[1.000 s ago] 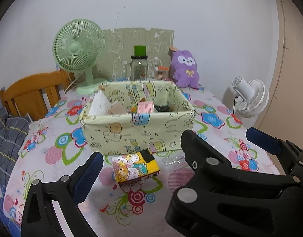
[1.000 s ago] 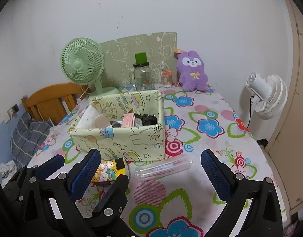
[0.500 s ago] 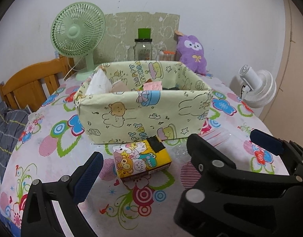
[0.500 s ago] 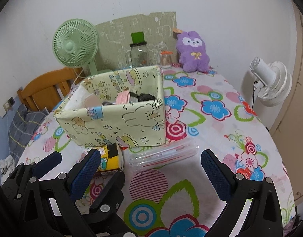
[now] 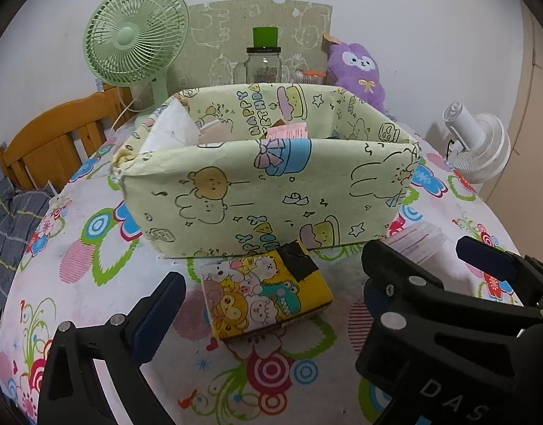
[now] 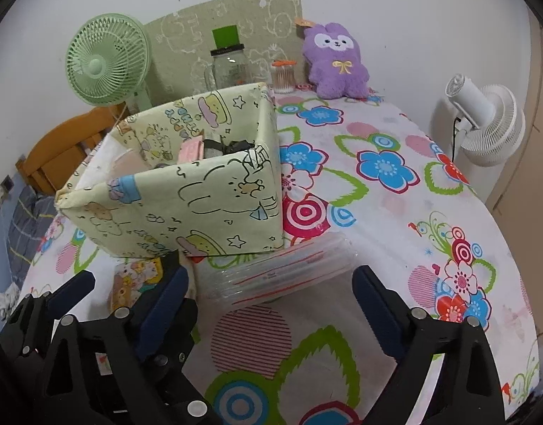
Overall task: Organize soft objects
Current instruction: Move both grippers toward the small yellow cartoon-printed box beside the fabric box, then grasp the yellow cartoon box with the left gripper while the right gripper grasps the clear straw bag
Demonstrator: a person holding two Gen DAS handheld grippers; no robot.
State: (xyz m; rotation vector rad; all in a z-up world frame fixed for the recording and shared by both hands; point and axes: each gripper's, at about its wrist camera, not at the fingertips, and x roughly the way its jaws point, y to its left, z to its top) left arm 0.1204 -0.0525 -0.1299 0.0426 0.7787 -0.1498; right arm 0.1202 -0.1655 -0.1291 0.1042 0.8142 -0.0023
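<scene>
From the left wrist camera we see our left gripper [image 5: 307, 297] with its jaws spread wide and nothing clamped. The yellow cartoon tissue pack [image 5: 266, 294] lies flat on the flowered tablecloth [image 5: 94, 304] in the gap between our fingers, closer to the left finger but touching neither pad. Just beyond the fingertips, and touching the pack's far edge, stands the pale green fabric box [image 5: 268, 191], open at the top with papers and small items inside. The right gripper's black frame crosses in front of our right finger. Past the box we see a green fan [image 5: 135, 42], a glass jar [image 5: 263, 65] and a purple plush rabbit [image 5: 356, 71]

From the right wrist camera we see our right gripper [image 6: 269, 283] released too; its jaws have just been closing a little, yet they stand wide with no pad pressing on anything. A clear plastic pouch [image 6: 278, 271] lies on the cloth between and slightly ahead of our fingertips, its far edge against the box's near corner [image 6: 271, 212]. The tissue pack [image 6: 136, 276] shows outside our left finger, partly hidden by the left gripper [image 6: 126, 285]. The plush rabbit [image 6: 337, 60] sits well beyond our fingers, at the table's far edge
</scene>
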